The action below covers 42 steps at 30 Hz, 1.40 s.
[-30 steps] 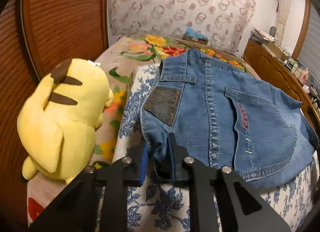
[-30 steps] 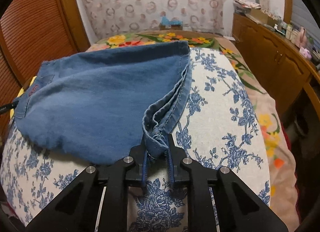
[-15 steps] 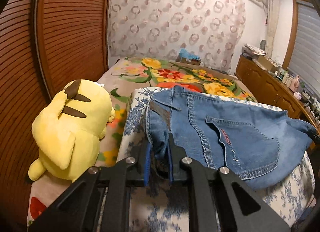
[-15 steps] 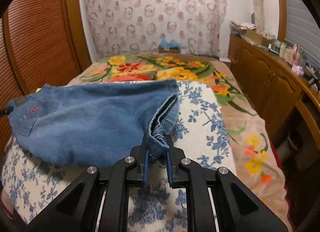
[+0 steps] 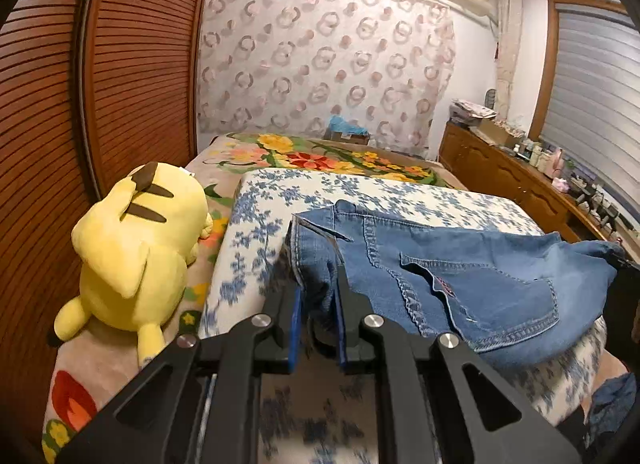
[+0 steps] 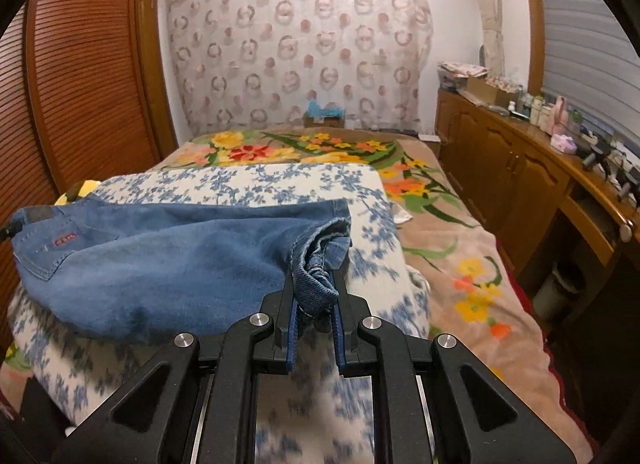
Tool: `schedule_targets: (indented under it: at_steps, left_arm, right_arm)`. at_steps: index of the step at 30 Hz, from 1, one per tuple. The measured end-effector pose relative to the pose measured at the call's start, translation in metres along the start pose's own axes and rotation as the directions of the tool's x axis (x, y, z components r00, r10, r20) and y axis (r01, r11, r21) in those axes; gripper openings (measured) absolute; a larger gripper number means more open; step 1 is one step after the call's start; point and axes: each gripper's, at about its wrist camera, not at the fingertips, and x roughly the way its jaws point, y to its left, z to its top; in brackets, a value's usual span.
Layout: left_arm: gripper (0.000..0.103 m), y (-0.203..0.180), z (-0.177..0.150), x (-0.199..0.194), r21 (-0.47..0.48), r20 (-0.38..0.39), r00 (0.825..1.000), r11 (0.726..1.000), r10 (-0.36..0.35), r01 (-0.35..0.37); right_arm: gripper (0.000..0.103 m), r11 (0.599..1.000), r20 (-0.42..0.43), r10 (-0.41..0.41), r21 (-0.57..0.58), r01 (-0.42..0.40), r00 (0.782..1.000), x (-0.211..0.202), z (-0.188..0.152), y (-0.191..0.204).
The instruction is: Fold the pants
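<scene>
Over the bed (image 5: 280,191), both claws (image 5: 318,296) (image 6: 314,296) clamp jeans (image 5: 480,264); plush (image 5: 136,236) fully visible only in left view.

- Left gripper (image 5: 318,296) — black angular frame, blue pads on the fingers' inner faces.
- Right gripper (image 6: 314,296) — same black frame; four round silver screws.

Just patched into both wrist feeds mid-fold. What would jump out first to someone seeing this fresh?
First, the blue jeans, bunched and stretched between the two tools above the blue-flowered white blanket: the left gripper pinches the waistband end, the right gripper the rolled hem end. Next, the bright yellow plush toy lying on the floral bedspread to the left, against the slatted wooden doors.
</scene>
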Motion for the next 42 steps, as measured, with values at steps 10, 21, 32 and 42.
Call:
schedule_targets:
  at_steps: [10, 21, 32, 42]
  left_arm:
    - [0.025, -0.003, -0.046, 0.008, 0.039, -0.12, 0.992, 0.998, 0.047, -0.043]
    - [0.057, -0.004, -0.042, -0.008, 0.024, -0.083, 0.997, 1.0, -0.003, 0.005]
    - [0.057, -0.056, -0.052, 0.013, 0.092, -0.129, 0.99, 0.994, -0.05, 0.062]
    - [0.057, -0.106, -0.055, 0.029, 0.156, -0.157, 0.981, 0.978, -0.117, 0.141]
  right_arm:
    - [0.013, 0.998, -0.108, 0.033, 0.054, -0.027, 0.994, 0.004, -0.054, -0.013]
    - [0.026, 0.998, -0.1, 0.03, 0.06, -0.024, 0.995, -0.009, -0.055, -0.015]
    - [0.028, 0.996, -0.142, 0.031, 0.085, -0.019, 0.989, -0.017, -0.068, -0.015]
    - [0.031, 0.997, -0.187, 0.02, 0.073, -0.006, 0.982, -0.011, -0.082, -0.014]
